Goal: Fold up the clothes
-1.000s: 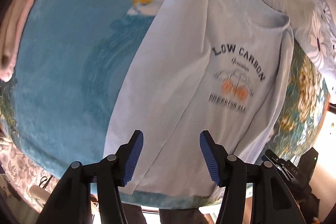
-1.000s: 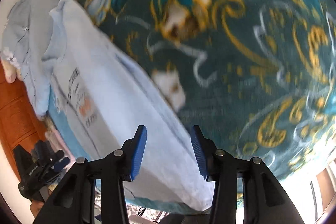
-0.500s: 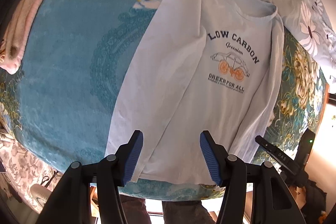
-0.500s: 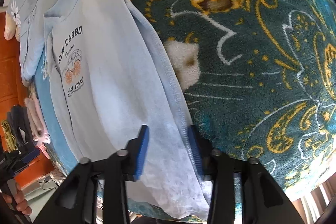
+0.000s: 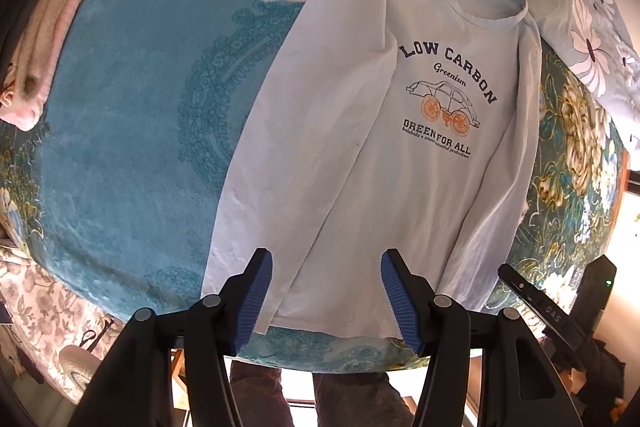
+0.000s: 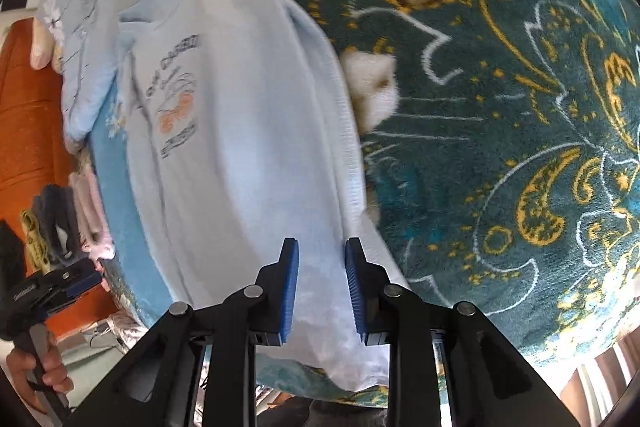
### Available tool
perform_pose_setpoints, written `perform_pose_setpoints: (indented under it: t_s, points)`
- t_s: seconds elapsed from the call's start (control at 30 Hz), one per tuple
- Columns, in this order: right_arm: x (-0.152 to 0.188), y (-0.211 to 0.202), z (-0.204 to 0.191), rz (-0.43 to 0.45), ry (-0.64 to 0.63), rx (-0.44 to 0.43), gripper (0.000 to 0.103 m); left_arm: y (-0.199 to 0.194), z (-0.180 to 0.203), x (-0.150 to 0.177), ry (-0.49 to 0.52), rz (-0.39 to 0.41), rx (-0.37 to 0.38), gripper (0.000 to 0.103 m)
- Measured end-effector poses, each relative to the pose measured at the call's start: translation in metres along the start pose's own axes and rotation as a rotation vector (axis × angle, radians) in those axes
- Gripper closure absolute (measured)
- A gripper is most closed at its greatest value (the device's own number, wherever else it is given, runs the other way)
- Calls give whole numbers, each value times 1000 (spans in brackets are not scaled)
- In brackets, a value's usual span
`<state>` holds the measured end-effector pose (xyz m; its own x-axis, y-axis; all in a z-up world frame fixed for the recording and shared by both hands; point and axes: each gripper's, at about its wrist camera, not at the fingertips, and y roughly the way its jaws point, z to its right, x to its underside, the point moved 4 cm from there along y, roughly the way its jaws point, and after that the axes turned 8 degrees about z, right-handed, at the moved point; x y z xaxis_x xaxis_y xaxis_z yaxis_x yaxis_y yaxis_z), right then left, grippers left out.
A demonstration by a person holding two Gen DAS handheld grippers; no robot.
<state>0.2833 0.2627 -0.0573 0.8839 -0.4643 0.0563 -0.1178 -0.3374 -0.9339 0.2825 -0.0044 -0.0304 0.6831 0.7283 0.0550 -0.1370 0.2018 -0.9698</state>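
One blanket (image 5: pixel 120 115) fills both views; the shirt (image 5: pixel 380 147) lies flat at centre-right. Left gripper (image 5: pixel 326 297) hovers wide, empty. Right gripper (image 6: pixel 322 287), narrower than a second ago, is closing above the sleeve edge, signalling an imminent fold.

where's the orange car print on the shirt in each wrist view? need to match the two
Left wrist: the car print sits right of centre, upper half, sharp, on the shirt.
Right wrist: the car print sits left of centre, upper half, blurred and turned sideways.
Shared landmark: the folded pink garment, at the far left edge in the left view and low on the left in the right view.
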Motion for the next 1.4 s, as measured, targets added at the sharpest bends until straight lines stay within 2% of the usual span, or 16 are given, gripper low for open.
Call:
perform_pose_setpoints:
  t_s: [0.2,0.23,0.27,0.37,0.6,0.73,1.03,1.1,1.13,1.27,1.4]
  points:
    - [-1,6,2,-12,11,-1,78,5,0,9,9,-19,-1,42]
    - [-1,17,-14,-7,10,16,78,5,0,10,10,-17,0,42]
    - [-2,24,-25,2,9,28,78,4,0,10,12,-14,0,42]
    - [-10,13,-26,59,8,27,78,5,-2,11,14,-8,-6,42]
    - [-14,21,-15,22,1,16,77,10,-14,9,25,-21,-34,41]
    - [-18,19,-13,3,-21,-35,77,12,-20,10,17,-30,-47,41]
    - [-17,38,-10,-47,-30,5,78,21,-29,9,0,-57,-76,41]
    - [-17,40,-9,-64,-36,12,83,23,-30,8,-5,-62,-81,40]
    - [-17,40,-10,-70,-37,13,94,24,-31,7,-6,-64,-82,40]
    - [-18,32,-15,-70,-39,-1,97,27,-31,4,1,-72,-89,40]
    - [-44,0,-2,40,-31,53,100,27,-28,1,-7,-77,-96,40]
